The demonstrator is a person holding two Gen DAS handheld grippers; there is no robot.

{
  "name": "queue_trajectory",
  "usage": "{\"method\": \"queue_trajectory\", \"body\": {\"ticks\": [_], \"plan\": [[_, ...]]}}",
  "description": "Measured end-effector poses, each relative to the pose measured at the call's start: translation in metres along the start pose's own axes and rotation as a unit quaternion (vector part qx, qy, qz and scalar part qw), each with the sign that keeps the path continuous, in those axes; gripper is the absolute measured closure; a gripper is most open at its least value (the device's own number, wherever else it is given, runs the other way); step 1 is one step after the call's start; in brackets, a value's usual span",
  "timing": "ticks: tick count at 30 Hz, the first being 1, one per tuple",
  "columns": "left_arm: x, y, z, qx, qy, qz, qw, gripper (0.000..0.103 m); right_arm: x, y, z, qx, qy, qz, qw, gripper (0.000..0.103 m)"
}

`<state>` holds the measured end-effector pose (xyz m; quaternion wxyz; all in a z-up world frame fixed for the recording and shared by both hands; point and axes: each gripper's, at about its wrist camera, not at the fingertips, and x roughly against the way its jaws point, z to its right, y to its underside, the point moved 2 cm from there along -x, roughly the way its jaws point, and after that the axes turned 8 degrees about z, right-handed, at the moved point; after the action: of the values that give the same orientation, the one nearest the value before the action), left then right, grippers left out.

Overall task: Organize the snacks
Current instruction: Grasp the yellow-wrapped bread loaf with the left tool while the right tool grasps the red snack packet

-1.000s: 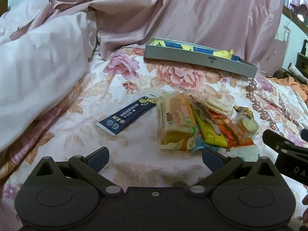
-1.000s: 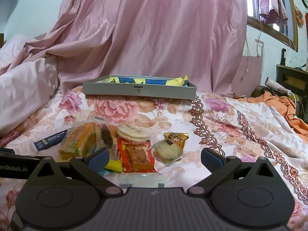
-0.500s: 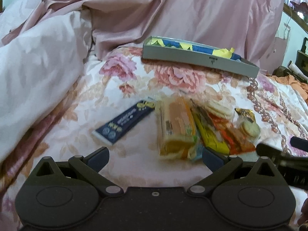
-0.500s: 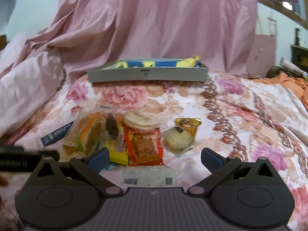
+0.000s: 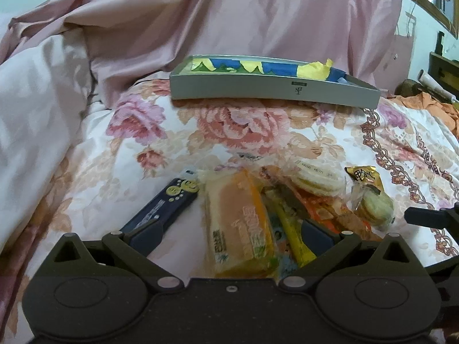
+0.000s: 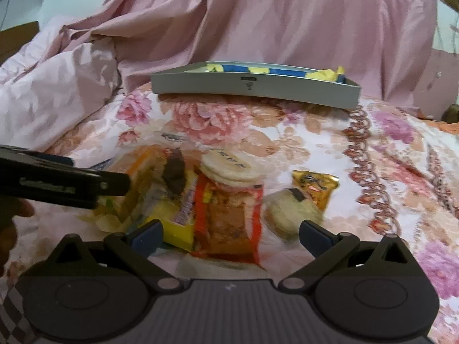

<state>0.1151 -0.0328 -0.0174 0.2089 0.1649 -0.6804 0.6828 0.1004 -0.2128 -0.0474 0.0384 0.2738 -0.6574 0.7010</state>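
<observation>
Snacks piled on bed (image 5: 258, 132); left claw (image 5: 229, 236) is held released astride bread packet (image 5: 238, 218), right claw (image 6: 231, 233) released over red packet (image 6: 229, 218); closing is best centred, grey tray (image 5: 258, 89) beyond.

The shallow grey rectangular tray (image 5: 275, 91) looks smooth and matt. The clear-wrapped orange bread packet (image 5: 239, 223) is glossy plastic film. The pink draped satin cloth (image 6: 287, 20) shines softly.

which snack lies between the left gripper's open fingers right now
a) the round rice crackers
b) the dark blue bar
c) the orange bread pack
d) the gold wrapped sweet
c: in the left wrist view the orange bread pack sits midway in the open left gripper, while the dark blue bar lies by the left finger.
</observation>
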Motion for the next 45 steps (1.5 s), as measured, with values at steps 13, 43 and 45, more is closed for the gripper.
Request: {"method": "queue_trajectory", "body": {"ticks": [13,43,45], "plan": [[-0.017,0.008,-0.003,-0.003,0.007,0.002,1.0,0.002,-0.012,0.005,0.009,-0.034,-0.014,-0.012,0.999,0.013],[-0.026,0.015,-0.024,0.114,0.065,-0.04,0.9906,0.049,-0.022,0.011,0.008,-0.066,-0.028,-0.025,0.997,0.049],[-0.024,0.016,-0.024,0.117,0.065,-0.04,0.9902,0.049,-0.021,0.011,0.006,-0.061,-0.032,-0.022,0.997,0.049]]}}
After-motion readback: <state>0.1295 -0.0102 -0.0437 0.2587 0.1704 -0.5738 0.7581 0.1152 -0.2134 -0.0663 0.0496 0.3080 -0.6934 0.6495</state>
